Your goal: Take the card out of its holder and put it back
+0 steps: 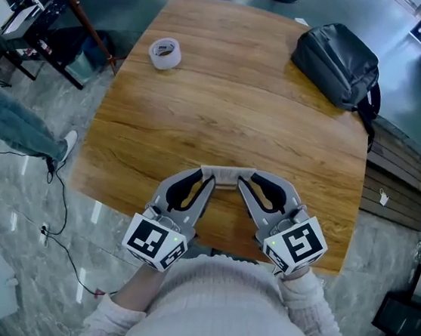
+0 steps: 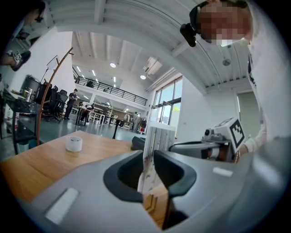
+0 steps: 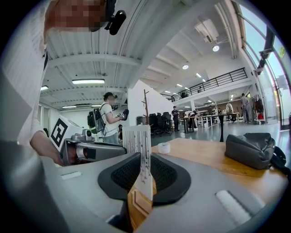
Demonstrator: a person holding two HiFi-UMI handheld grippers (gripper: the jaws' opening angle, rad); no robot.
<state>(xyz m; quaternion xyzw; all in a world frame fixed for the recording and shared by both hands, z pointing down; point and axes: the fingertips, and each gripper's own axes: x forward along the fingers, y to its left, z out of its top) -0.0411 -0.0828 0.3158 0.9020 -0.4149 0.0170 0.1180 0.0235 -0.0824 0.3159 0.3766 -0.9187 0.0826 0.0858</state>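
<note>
A pale striped card in its holder (image 1: 227,175) hangs flat-on-edge just above the front of the wooden table (image 1: 240,114). My left gripper (image 1: 208,175) is shut on its left end and my right gripper (image 1: 244,178) is shut on its right end. Their tips nearly meet. In the left gripper view the striped sheet (image 2: 157,145) stands upright, pinched between the dark pads (image 2: 175,170). The right gripper view shows the same sheet (image 3: 138,143) clamped between its pads. I cannot tell the card from the holder. A wood-coloured piece (image 3: 140,202) shows in the gap below.
A roll of tape (image 1: 164,53) lies at the table's far left. A black bag (image 1: 338,63) sits at the far right corner. A wooden bench (image 1: 396,175) stands right of the table. A person's leg (image 1: 17,128) and floor cables are at the left.
</note>
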